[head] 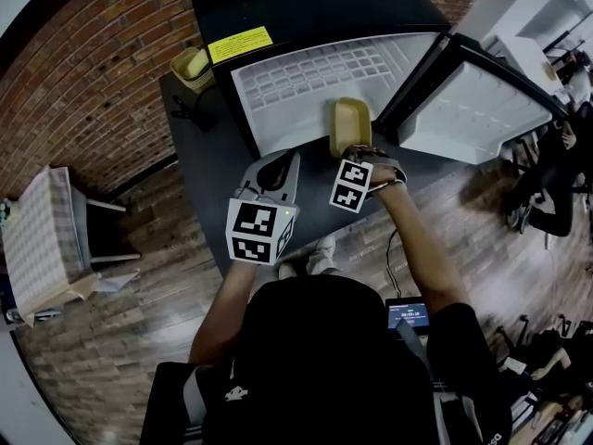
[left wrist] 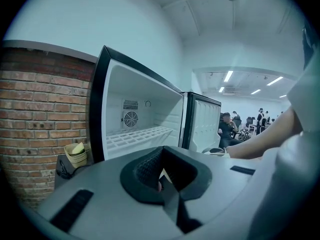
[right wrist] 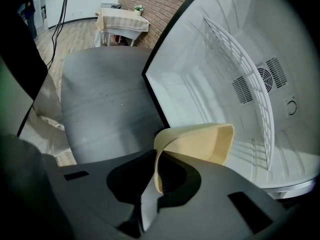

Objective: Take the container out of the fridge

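Closest to the camera is the person's dark top, and just past it both arms reach out over a dark grey counter. The right gripper has its jaws squeezed on the thin near rim of the container, so the container sticks out just beyond the jaws. It is at the mouth of the fridge, low on the side where the open door hangs, above the counter's front edge. I cannot tell if it touches the fridge floor. The left gripper is beside it on the left, well apart from the container, with its jaws together and nothing in them. The small white fridge stands at the back of the counter, with a wire shelf inside. A stack of yellow bowls sits by the counter's back left corner. Around it are a brick wall, a wooden floor and a little table with a checked cloth. The container is pale yellow, long, with round corners, and looks empty.
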Available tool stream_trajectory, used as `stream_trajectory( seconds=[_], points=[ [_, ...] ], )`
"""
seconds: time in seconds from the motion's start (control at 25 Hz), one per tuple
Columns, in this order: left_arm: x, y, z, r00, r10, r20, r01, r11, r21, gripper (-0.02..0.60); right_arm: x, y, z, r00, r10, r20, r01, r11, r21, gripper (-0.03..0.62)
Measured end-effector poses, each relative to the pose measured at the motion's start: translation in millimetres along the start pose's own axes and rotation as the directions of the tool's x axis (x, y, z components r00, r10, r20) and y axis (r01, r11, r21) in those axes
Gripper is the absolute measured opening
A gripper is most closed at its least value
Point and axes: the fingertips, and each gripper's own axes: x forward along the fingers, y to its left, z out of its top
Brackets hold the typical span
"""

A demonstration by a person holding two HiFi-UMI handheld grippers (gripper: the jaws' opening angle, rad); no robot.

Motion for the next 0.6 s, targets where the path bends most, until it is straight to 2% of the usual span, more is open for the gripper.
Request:
stream_trajectory(
  seconds=[0.6],
  points=[
    [-50,-11,-7,0.998,-0.06,0.018,0.06,0.998,0.012,0.014,-36,44,14,0.999,-0.025,-0.029,0.026,0.998,0.048,0.049]
  ],
)
